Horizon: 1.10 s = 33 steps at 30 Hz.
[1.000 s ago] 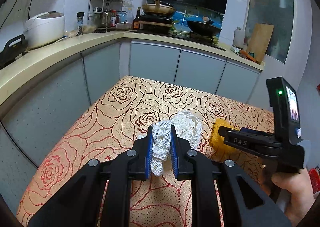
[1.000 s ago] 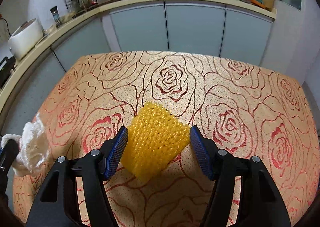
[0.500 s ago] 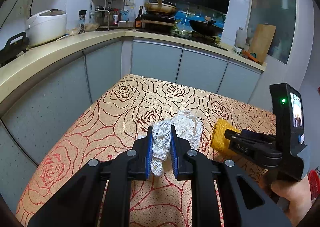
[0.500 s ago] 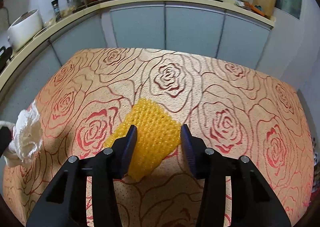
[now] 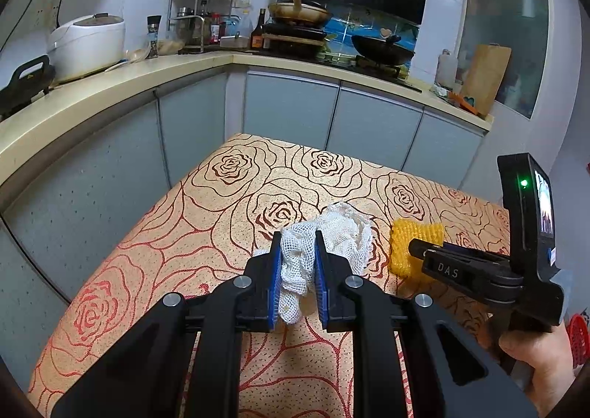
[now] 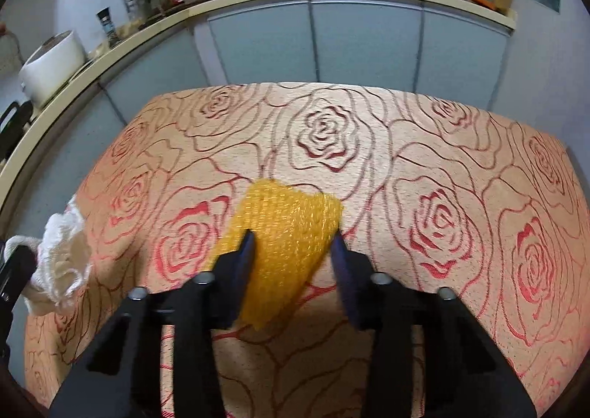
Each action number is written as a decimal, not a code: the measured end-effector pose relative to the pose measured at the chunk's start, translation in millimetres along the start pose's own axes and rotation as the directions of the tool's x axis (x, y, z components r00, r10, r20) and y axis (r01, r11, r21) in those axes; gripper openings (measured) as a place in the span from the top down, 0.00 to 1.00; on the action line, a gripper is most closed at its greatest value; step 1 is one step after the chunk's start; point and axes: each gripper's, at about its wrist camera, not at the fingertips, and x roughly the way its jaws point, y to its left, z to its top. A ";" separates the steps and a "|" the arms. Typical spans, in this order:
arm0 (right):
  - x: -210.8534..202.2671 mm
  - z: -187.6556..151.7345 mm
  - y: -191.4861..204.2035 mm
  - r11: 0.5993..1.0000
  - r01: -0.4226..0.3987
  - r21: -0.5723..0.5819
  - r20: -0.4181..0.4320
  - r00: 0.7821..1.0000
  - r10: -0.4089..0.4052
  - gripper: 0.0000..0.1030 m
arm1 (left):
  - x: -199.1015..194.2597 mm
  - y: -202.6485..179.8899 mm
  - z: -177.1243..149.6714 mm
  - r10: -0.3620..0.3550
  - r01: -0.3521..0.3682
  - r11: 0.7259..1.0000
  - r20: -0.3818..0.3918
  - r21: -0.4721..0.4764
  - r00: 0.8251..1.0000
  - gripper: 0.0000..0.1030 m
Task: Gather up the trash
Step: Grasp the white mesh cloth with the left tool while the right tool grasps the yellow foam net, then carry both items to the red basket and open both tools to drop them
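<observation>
Trash on the rose-print tablecloth (image 6: 424, 145): two pieces of foam fruit netting, one white, one yellow.

White netting (image 5: 295, 263): pinched between the blue pads of my left tongs (image 5: 297, 272), which are closed down tight on it. Part of it hangs between the pads; the rest bunches out ahead and to the right of the tips (image 5: 346, 230), lying over the cloth. From the right wrist view the same white wad (image 6: 61, 263) shows at the far left edge of the table, with a black finger of the left tongs beside it.

Yellow netting (image 6: 284, 244): lies on the cloth near the table's middle, just right of the white piece. It sits between the two fingers of my right tongs (image 6: 293, 244). Those jaws are closing at this moment, the dark pads (image 6: 245, 259) on either flank of the yellow piece; picture is blurred there, so I cannot tell whether the pads press on it. From the left wrist view the yellow piece (image 5: 413, 237) shows behind the tip of the right tongs, my right hand (image 5: 534, 359) on the handle at lower right.

Background: kitchen counter (image 5: 110, 86) runs round the table, grey cupboard doors (image 6: 365, 45) below it, white rice cooker (image 5: 86, 45) at left, wok (image 5: 381, 49) on the hob.
</observation>
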 end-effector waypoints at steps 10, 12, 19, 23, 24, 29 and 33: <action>-40.7 -1.6 10.8 0.999 0.017 -0.042 0.076 0.997 -0.013 0.86 | -8.2 -4.4 1.0 0.019 -0.020 1.000 0.037 0.021 0.999 0.86; -55.8 -2.7 8.8 0.999 0.028 -0.044 0.105 0.994 -0.024 0.86 | -11.3 -5.8 1.2 0.022 -0.023 0.999 0.047 0.026 0.999 0.86; -109.3 -7.7 -9.3 0.998 0.056 -0.022 0.195 0.979 -0.051 0.87 | -29.2 -17.8 5.6 0.006 -0.010 0.999 0.077 0.053 0.997 0.85; -141.8 -14.2 -23.6 0.998 0.064 0.006 0.246 0.967 -0.063 0.87 | -42.1 -29.2 8.6 -0.013 0.005 0.997 0.095 0.080 0.995 0.86; -150.4 -16.4 -27.6 0.998 0.063 0.016 0.258 0.964 -0.065 0.87 | -44.8 -33.0 9.9 -0.018 0.010 0.996 0.099 0.086 0.995 0.86; -184.5 -26.3 -44.8 0.995 0.087 0.045 0.305 0.947 -0.097 0.87 | -62.8 -49.6 13.2 -0.053 0.039 0.993 0.120 0.111 0.991 0.86; -205.2 -36.3 -60.4 0.993 0.096 0.072 0.329 0.937 -0.115 0.87 | -74.7 -66.7 14.8 -0.078 0.059 0.988 0.132 0.139 0.988 0.85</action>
